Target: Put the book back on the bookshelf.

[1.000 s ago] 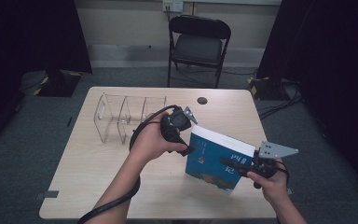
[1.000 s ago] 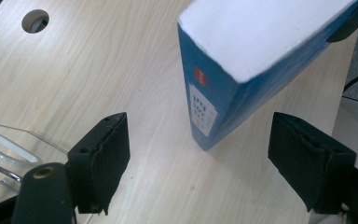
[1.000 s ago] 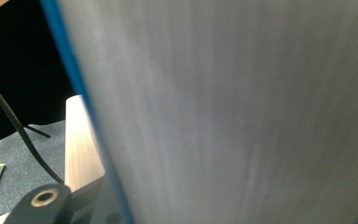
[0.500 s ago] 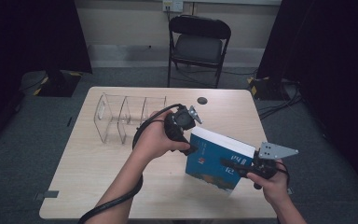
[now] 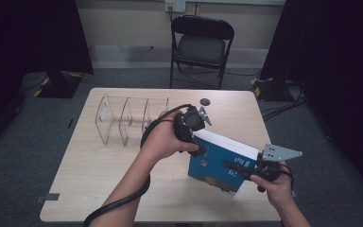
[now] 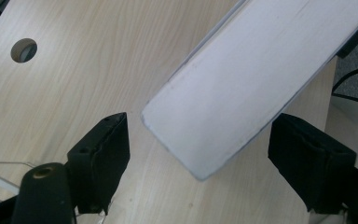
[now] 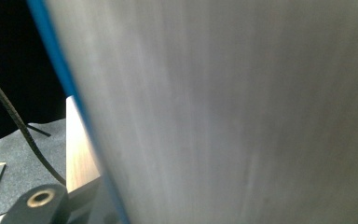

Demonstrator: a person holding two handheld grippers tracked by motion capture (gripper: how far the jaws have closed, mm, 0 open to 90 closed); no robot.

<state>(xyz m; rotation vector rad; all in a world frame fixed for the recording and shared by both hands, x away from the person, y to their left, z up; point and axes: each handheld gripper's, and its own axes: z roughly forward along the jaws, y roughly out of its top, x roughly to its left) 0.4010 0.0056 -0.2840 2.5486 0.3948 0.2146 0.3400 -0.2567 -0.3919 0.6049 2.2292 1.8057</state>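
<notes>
The table (image 5: 123,189) under my arms is pale wood, and its near edge is cut off at the bottom of the high view. At its far left stands a clear plastic rack (image 5: 123,118) with upright dividers; its walls are see-through and hard to trace. A small dark round thing (image 5: 205,101) lies near the far edge, too small to tell what it is.

The blue book (image 5: 212,165) stands tilted on the near right part of the table, its white page edge turned up and away from me. In my right gripper view the pages are a grey blur right against the camera, with a thin blue strip of cover down the left, and they hide my jaws there.

My right claw (image 5: 236,166) is pinched on the book's near right edge, one jaw lying across the blue cover. My left claw (image 5: 196,147) is at the book's far left corner; in my left gripper view its jaws stand spread on either side of that white corner (image 6: 223,93), with a gap showing at each jaw, so nothing is pressed.

The cover carries large white characters (image 5: 240,163) and a small picture lower down; I cannot read either.
</notes>
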